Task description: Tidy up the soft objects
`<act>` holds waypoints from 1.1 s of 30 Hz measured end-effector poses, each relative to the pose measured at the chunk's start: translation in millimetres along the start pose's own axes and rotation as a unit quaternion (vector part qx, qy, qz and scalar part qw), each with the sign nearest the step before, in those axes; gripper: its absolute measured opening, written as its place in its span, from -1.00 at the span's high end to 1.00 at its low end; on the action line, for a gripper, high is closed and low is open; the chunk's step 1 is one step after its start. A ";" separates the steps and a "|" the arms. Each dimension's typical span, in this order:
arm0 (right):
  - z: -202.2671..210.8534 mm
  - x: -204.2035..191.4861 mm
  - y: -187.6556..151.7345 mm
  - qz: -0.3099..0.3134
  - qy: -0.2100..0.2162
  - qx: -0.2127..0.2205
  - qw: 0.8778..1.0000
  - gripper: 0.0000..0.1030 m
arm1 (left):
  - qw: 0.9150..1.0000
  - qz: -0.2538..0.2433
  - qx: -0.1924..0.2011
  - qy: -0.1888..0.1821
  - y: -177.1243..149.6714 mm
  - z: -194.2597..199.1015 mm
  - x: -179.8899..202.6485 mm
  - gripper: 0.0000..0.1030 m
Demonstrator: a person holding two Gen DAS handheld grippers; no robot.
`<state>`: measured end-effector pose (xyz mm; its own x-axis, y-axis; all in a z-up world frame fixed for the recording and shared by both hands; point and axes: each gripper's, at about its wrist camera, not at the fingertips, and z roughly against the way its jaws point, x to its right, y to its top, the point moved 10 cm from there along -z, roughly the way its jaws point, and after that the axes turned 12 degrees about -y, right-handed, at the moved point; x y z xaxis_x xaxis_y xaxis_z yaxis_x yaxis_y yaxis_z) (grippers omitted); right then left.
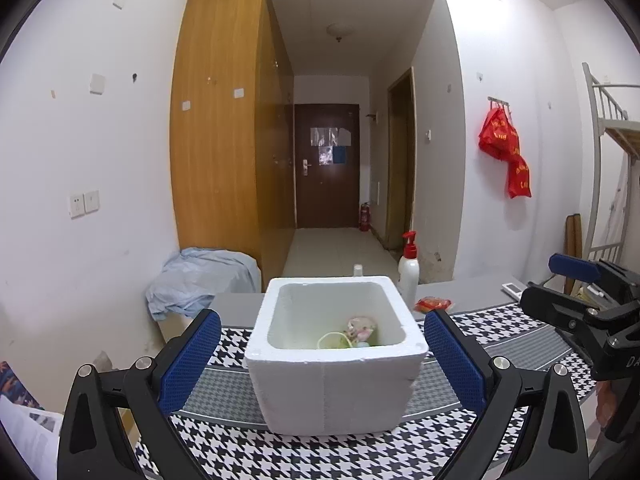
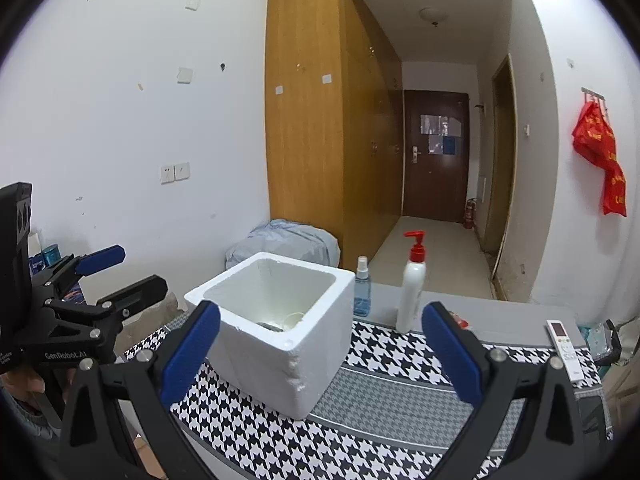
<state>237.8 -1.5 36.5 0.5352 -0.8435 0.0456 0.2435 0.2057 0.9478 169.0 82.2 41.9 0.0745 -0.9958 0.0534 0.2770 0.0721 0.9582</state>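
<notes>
Hovering both grippers over the mat (image 2: 380, 392), we hold nothing: the left gripper (image 1: 322, 354) is spread wide with its blue pads either side of the foam box (image 1: 334, 364) but not touching it, and the right gripper (image 2: 320, 352) is just as wide open and empty, off to the box's right. Soft items already sit in the box bottom, a pinkish crumpled piece (image 1: 362, 328) and a yellow-green loop (image 1: 332, 340); what exactly they are we cannot tell. One red packet (image 1: 434, 303) lies on the grey table (image 1: 472, 292) behind the mat, near the pump bottle (image 2: 412, 292) and well apart from the box. We judge the task late, between drops, with that packet the likely last piece. Next move probably calls for the right gripper to reach past the pump bottle without tipping it or the spray bottle (image 2: 362, 288), pinch the packet lightly, and carry it over the box rim. The remote (image 2: 564, 344) stays out of it.
</notes>
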 end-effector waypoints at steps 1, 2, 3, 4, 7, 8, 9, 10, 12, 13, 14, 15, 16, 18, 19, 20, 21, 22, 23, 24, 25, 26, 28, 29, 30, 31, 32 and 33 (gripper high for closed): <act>2.3 1.1 -1.5 -0.001 -0.002 0.001 1.000 -0.98 | 1.000 0.000 0.001 0.000 -0.5 1.7 1.7 -0.98; 4.4 2.1 -2.5 -0.001 -0.004 0.002 1.000 -0.98 | 1.000 0.000 0.003 0.000 -0.7 3.3 3.3 -0.98; 8.1 3.2 -4.1 -0.002 -0.006 0.005 1.000 -0.98 | 1.000 -0.001 0.006 -0.004 -0.7 5.5 6.6 -0.98; 10.7 4.7 -5.0 -0.003 -0.006 0.006 1.000 -0.98 | 1.000 -0.003 0.009 -0.006 -1.0 7.3 9.4 -0.98; 20.3 8.9 -10.7 -0.009 -0.008 0.009 1.000 -0.98 | 1.000 -0.005 0.014 -0.010 -3.1 13.1 16.6 -0.98; 23.2 11.0 -12.2 -0.011 -0.009 0.010 1.000 -0.98 | 1.000 -0.006 0.016 -0.012 -3.8 14.7 19.3 -0.98; 25.8 12.1 -14.0 -0.013 -0.009 0.010 1.000 -0.98 | 1.000 -0.007 0.019 -0.013 -5.3 16.8 21.9 -0.98; 27.7 13.3 -15.7 -0.013 -0.011 0.009 1.000 -0.98 | 1.000 -0.007 0.020 -0.013 -6.8 18.1 24.4 -0.98; 33.1 16.1 -19.0 -0.016 -0.016 0.010 1.000 -0.98 | 1.000 -0.005 0.019 -0.014 -10.5 20.1 27.0 -0.98; 35.0 16.3 -20.3 -0.018 -0.016 0.011 1.000 -0.98 | 1.000 -0.005 0.018 -0.014 -11.3 20.6 28.7 -0.98; 37.0 16.3 -22.1 -0.019 -0.016 0.011 1.000 -0.98 | 1.000 -0.004 0.019 -0.013 -12.4 21.9 29.6 -0.98; 39.5 16.3 -24.4 -0.020 -0.016 0.011 1.000 -0.98 | 1.000 -0.002 0.021 -0.011 -13.9 23.9 30.1 -0.98; 41.1 16.4 -25.7 -0.020 -0.015 0.012 1.000 -0.98 | 1.000 -0.001 0.023 -0.012 -15.2 24.8 30.9 -0.98; 43.9 15.9 -29.6 -0.019 -0.017 0.012 1.000 -0.98 | 1.000 0.000 0.023 -0.013 -18.0 25.5 32.7 -0.98; 45.0 16.1 -31.9 -0.019 -0.017 0.012 1.000 -0.98 | 1.000 0.000 0.023 -0.013 -20.4 27.0 33.6 -0.98; 45.8 15.9 -33.6 -0.019 -0.019 0.012 1.000 -0.98 | 1.000 0.000 0.025 -0.014 -22.4 28.1 34.8 -0.98; 47.1 15.9 -36.0 -0.022 -0.019 0.013 0.999 -0.98 | 1.000 0.001 0.026 -0.015 -23.5 28.6 35.7 -0.98; 47.8 16.2 -37.9 -0.024 -0.019 0.013 0.999 -0.98 | 1.000 0.001 0.025 -0.016 -25.5 29.0 36.5 -0.98; 48.0 16.1 -39.5 -0.027 -0.019 0.013 0.999 -0.98 | 1.000 0.003 0.026 -0.017 -26.9 30.2 36.1 -0.98; 48.7 16.5 -41.4 -0.029 -0.020 0.013 0.999 -0.98 | 0.999 0.003 0.029 -0.015 -28.6 31.8 36.0 -0.98; 49.5 16.9 -43.4 -0.030 -0.023 0.015 0.999 -0.98 | 0.999 0.002 0.032 -0.012 -30.6 33.9 36.5 -0.98; 50.6 17.1 -45.3 -0.030 -0.026 0.017 0.999 -0.98 | 0.999 0.001 0.034 -0.010 -31.5 35.1 36.5 -0.98; 52.0 16.0 -50.1 -0.028 -0.029 0.019 0.999 -0.99 | 0.999 -0.001 0.040 -0.007 -34.5 38.7 36.2 -0.98; 52.2 14.7 -52.4 -0.026 -0.027 0.019 0.999 -0.98 | 0.999 -0.002 0.042 -0.004 -36.5 39.9 36.2 -0.98; 52.7 13.3 -55.1 -0.027 -0.024 0.018 0.999 -0.98 | 0.999 -0.004 0.044 -0.001 -39.2 41.5 36.3 -0.98; 54.1 11.7 -57.7 -0.029 -0.021 0.018 0.999 -0.98 | 0.999 -0.005 0.045 -0.002 -41.4 42.5 37.1 -0.98; 55.6 9.5 -60.3 -0.032 -0.016 0.020 0.999 -0.98 | 0.999 -0.005 0.046 -0.003 -43.6 43.9 37.5 -0.98; 57.3 7.8 -62.4 -0.032 -0.014 0.021 0.999 -0.98 | 0.999 -0.005 0.050 -0.005 -45.7 46.4 37.7 -0.98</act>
<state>180.5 -49.3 -4.1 0.4973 -0.8675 -0.0078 0.2424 0.1304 0.9614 114.7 38.8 13.2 0.0621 -0.9970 0.0457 0.1806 0.0562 0.9820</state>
